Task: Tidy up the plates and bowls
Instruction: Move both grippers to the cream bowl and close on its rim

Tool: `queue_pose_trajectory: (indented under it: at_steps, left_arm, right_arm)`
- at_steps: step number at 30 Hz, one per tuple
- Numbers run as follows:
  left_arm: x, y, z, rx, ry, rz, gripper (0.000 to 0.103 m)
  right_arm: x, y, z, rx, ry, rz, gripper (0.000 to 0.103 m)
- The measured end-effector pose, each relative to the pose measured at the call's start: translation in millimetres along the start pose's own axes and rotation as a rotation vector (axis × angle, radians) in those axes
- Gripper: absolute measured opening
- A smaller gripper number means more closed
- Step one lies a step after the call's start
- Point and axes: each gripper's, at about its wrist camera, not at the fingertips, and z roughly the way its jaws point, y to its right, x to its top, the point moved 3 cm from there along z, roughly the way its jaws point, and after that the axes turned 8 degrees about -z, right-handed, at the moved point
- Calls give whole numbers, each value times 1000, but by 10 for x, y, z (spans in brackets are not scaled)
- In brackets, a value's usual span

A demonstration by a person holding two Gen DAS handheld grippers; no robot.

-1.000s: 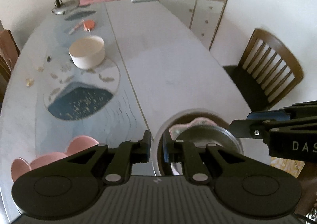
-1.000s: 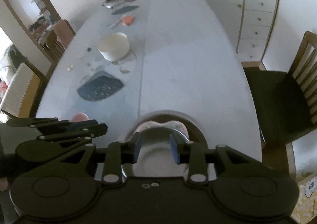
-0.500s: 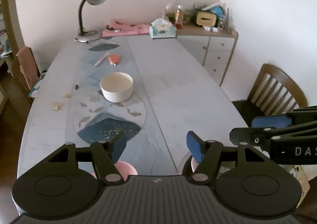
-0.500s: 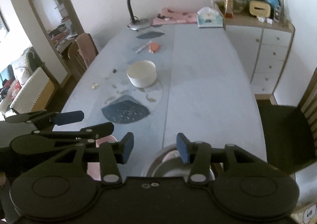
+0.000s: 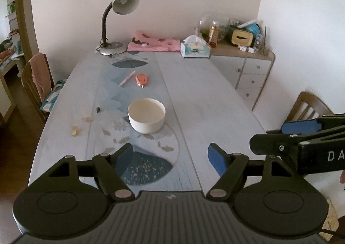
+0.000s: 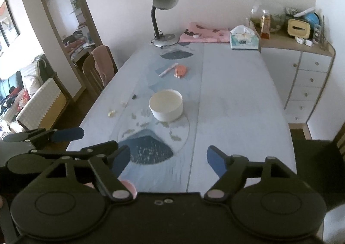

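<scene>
A white round bowl stands upright in the middle of the long table; it also shows in the right wrist view. My left gripper is open and empty, raised above the table's near end. My right gripper is open and empty too, beside the left one, and shows side-on at the right of the left wrist view. A sliver of a pink dish shows under my right gripper's left finger. The metal bowl and stacked plates are hidden below both grippers.
A desk lamp, pink cloth and tissue box stand at the table's far end. A pen and an orange object lie beyond the bowl. Chairs stand at left and right. A sideboard stands at far right.
Both grippers opened and rose back from the stacked metal bowl and plates at the near edge. The stack has dropped out of view, and the views now look along the table.
</scene>
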Motion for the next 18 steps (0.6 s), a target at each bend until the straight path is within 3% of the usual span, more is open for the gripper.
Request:
queue_pose_trajectory:
  at_steps: [4,6,8,18]
  left_arm:
    - [177,-113,178,12,21,-57,82]
    - [265,-171,294,19,21,-97,88]
    - [357,-238,426,32,12,-131,103]
    - [740,-519,1263,170,-68,-192,103]
  right_arm:
    - [194,77,181,9,5,-9,86]
    - [294,139,292,13,3,-10,87]
    - [389,207,415,16,-2,-10,89]
    - [755,553,1280,43,-67,-13,90]
